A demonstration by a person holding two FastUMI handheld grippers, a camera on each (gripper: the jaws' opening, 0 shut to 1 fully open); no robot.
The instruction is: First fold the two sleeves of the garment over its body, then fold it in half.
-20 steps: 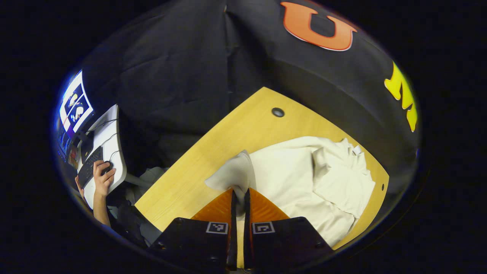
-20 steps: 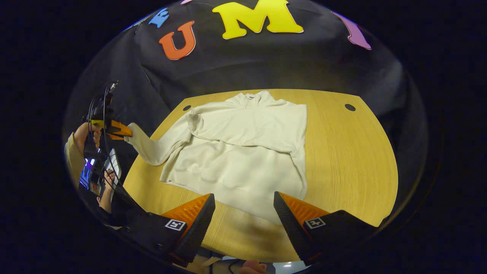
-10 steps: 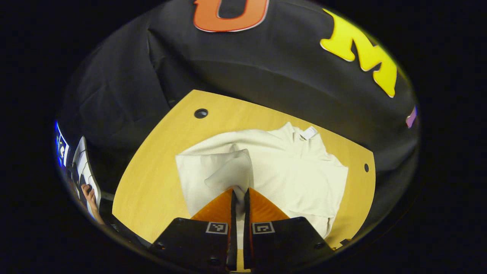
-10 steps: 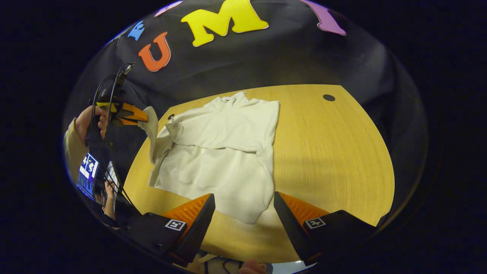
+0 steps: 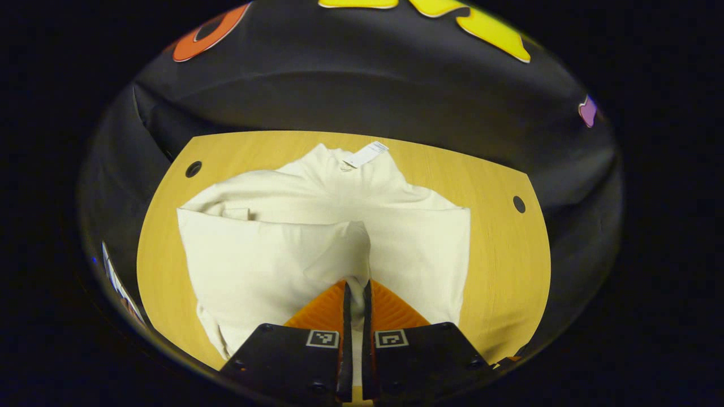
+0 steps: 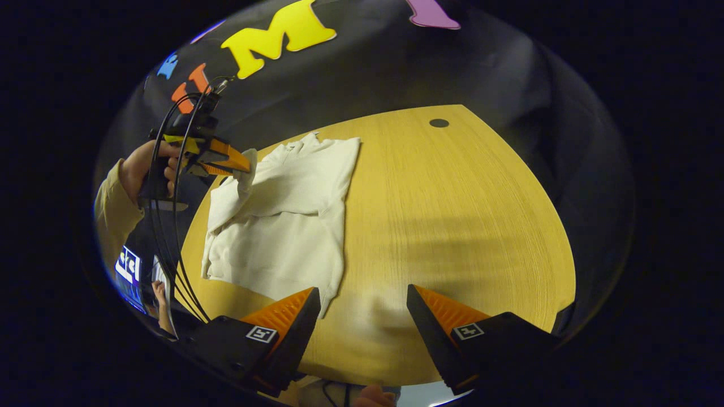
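Note:
A cream sweatshirt [image 5: 396, 226] lies flat on the wooden table [image 5: 498, 249], collar and white label toward the far edge. My left gripper [image 5: 355, 285] is shut on the cuff of one sleeve [image 5: 339, 254], which hangs raised over the body. In the right gripper view that same left gripper [image 6: 237, 167] shows at the left, a hand holding it, with the cuff [image 6: 247, 169] in its tips above the sweatshirt [image 6: 283, 226]. The other sleeve lies folded across the chest. My right gripper [image 6: 363, 299] is open over bare table, near the hem's right corner, holding nothing.
The table [image 6: 452, 226] has a wide bare stretch right of the garment, with cable holes [image 5: 193, 168] [image 5: 518, 204] near the far corners. A person's arm, a keyboard and a lit screen [image 6: 129, 265] sit off the table's left side. Cables hang from the left gripper.
The left gripper has carried the sleeve cuff from beyond the table's left edge inward, over the body. The right gripper view has swung right, so the garment sits farther left in it.

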